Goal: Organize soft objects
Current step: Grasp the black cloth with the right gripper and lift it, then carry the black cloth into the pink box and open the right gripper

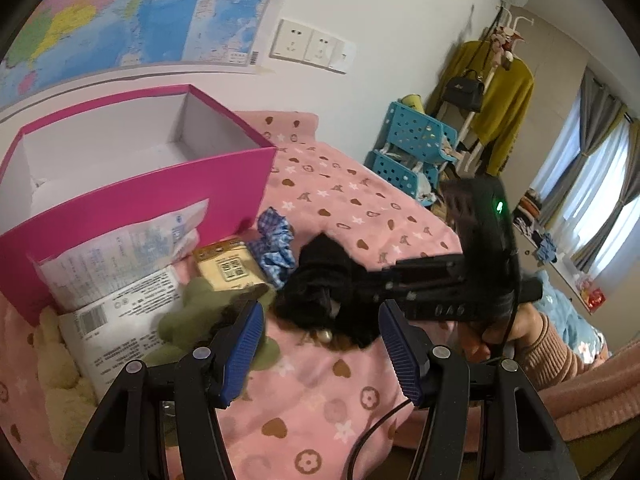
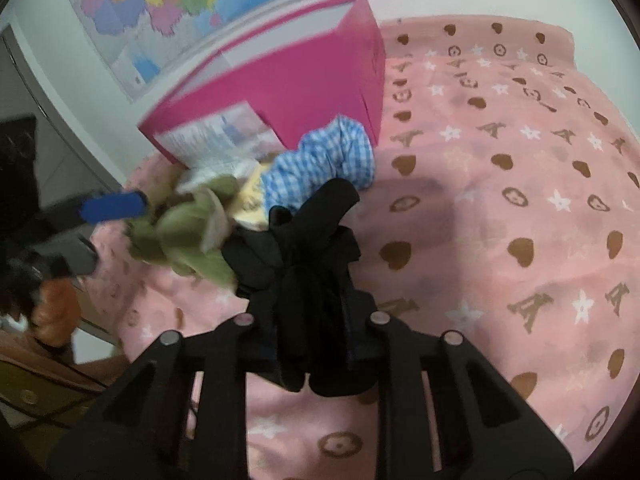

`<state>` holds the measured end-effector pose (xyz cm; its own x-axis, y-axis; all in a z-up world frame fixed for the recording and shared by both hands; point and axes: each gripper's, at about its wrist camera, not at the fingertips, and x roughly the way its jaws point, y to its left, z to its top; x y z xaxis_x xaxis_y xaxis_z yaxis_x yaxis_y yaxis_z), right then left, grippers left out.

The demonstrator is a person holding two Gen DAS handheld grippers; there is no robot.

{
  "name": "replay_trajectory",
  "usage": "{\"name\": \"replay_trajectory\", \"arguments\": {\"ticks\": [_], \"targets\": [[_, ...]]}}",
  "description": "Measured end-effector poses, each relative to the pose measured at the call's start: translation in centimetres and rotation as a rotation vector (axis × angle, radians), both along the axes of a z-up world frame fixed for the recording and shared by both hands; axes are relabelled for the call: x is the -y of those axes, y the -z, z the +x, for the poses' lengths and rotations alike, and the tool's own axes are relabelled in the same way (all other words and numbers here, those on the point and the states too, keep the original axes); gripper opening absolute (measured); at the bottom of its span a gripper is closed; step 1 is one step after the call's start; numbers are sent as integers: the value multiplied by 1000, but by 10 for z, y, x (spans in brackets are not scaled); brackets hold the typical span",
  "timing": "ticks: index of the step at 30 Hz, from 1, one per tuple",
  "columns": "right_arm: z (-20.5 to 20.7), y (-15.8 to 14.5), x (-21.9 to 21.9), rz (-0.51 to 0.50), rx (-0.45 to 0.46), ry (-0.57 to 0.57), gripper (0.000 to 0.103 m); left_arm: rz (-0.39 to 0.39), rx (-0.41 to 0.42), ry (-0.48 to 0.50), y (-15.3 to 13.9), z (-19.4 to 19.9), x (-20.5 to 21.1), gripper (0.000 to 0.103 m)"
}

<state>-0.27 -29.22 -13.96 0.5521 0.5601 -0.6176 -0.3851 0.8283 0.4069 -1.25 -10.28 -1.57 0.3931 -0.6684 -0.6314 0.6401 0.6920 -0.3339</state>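
Black cloth (image 2: 316,248): crumpled heap on the bed, near end bunched between the right tool's (image 2: 316,344) closed jaws. Checked cloth (image 2: 324,160): blue-white, scrunched, just beyond the black one from that tool, against the box (image 1: 132,184). Green plush (image 1: 200,308): limp, touching the left tool's (image 1: 320,344) left finger. Box: pink, open-topped, upright, beyond the left tool.

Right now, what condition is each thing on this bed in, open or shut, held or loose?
Pink box: open, looks empty.
Black cloth: bunched, pinched by right gripper.
Left gripper: open, holding nothing.
Green plush: lying loose.
Checked blue cloth: crumpled, loose.
White packets: sealed, leaning on box.
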Motion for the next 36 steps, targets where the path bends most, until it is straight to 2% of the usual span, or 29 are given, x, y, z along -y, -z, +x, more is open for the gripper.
{"name": "replay_trajectory", "arguments": {"ticks": [11, 16, 21, 26, 36], "targets": [[-17, -56, 7, 98, 136, -25, 23, -17, -35, 76, 1, 10, 23, 65], [-12, -81, -3, 109, 193, -66, 23, -47, -16, 57, -11, 22, 16, 65], [5, -103, -15, 106, 240, -103, 23, -51, 19, 17, -28, 41, 9, 59], [28, -124, -29, 96, 283, -129, 23, -45, 56, -26, -44, 61, 4, 46], [90, -149, -43, 93, 293, -133, 24, 15, 106, -116, -62, 110, -8, 42]]}}
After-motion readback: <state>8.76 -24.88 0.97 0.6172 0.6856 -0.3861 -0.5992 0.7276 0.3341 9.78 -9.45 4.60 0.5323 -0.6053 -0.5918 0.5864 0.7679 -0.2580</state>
